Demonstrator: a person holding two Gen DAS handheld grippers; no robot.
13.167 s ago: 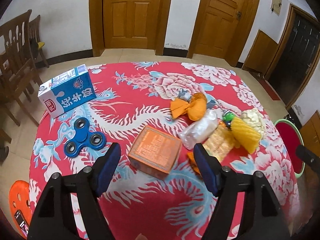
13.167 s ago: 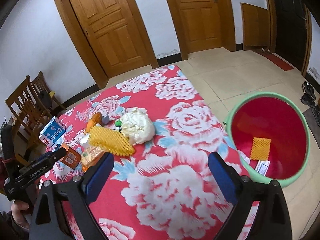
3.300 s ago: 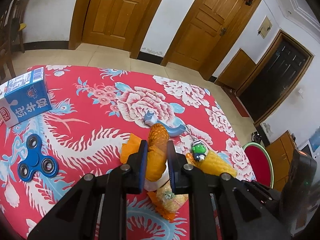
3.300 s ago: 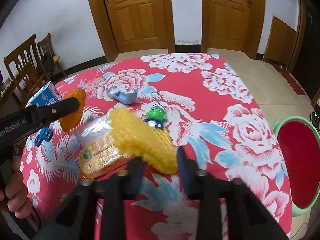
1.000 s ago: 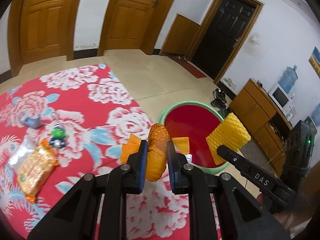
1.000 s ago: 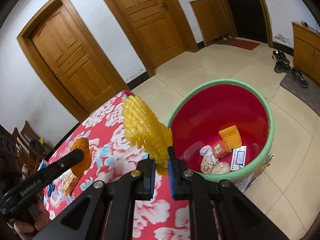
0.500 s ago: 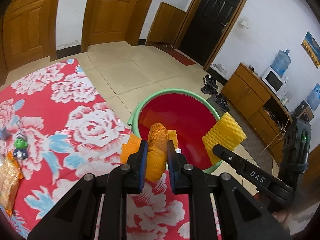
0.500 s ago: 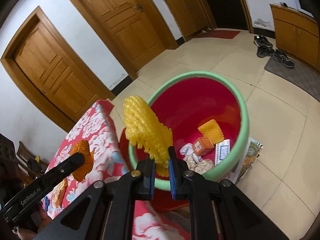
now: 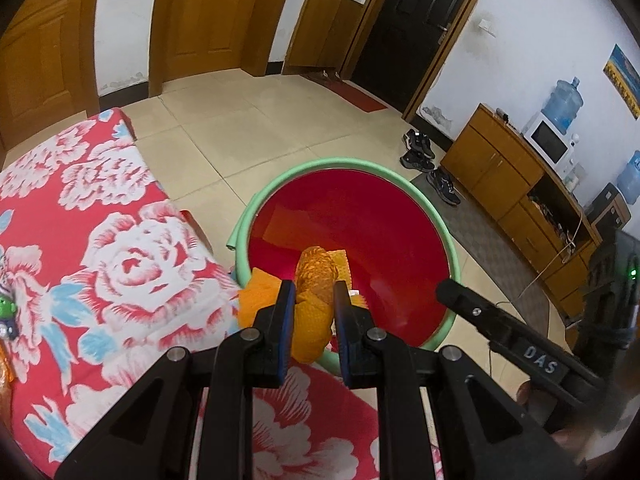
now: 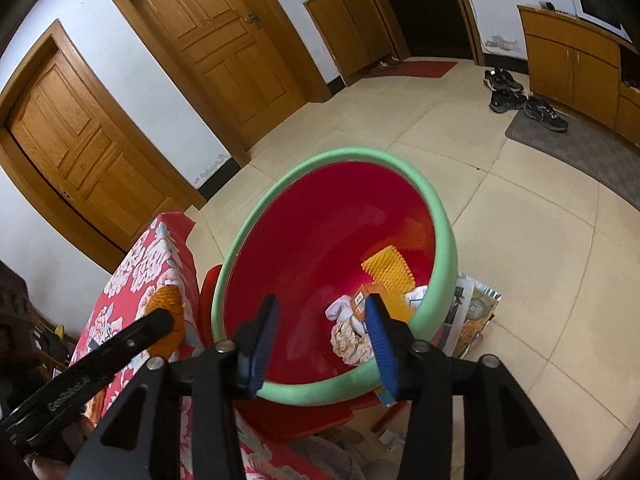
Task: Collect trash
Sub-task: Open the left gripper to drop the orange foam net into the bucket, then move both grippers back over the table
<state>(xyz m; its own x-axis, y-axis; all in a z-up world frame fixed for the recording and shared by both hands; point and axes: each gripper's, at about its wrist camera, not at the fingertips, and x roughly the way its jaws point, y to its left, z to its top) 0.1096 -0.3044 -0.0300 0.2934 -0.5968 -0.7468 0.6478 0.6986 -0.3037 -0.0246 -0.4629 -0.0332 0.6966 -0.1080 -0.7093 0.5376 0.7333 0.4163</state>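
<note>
From the left wrist camera, the left gripper (image 9: 314, 300) has its blue pads pinched tight on an orange net bag (image 9: 314, 280) — the bundle bulges out above and below the fingers, with a loose orange flap off to the left. It hangs over the near rim of the red bin (image 9: 444, 236) with the green lip, which stands on the tiled floor just beside the table. The flowered red tablecloth (image 9: 120, 264) fills the left and lower part of this view. A yellow foam sleeve (image 9: 343, 261) shows inside the bin just behind the bag. At the lower right, the right gripper (image 9: 452, 292) reaches in over the bin's rim; only one dark finger is plain here.

From the right wrist camera, the right gripper (image 10: 320, 330) is over the bin (image 10: 442, 236), its jaws opening with nothing between the pads. Down in the bin lie a yellow foam sleeve (image 10: 387, 270), a small orange box (image 10: 362, 298) and crumpled white paper (image 10: 348, 336); some blur sits around the box. To the left, the left gripper (image 10: 160, 320) holds the orange bag (image 10: 166, 300) above the tablecloth's (image 10: 136, 264) edge, beside the bin's rim. Flat printed packaging (image 10: 474, 312) lies on the floor against the bin's far side.
</note>
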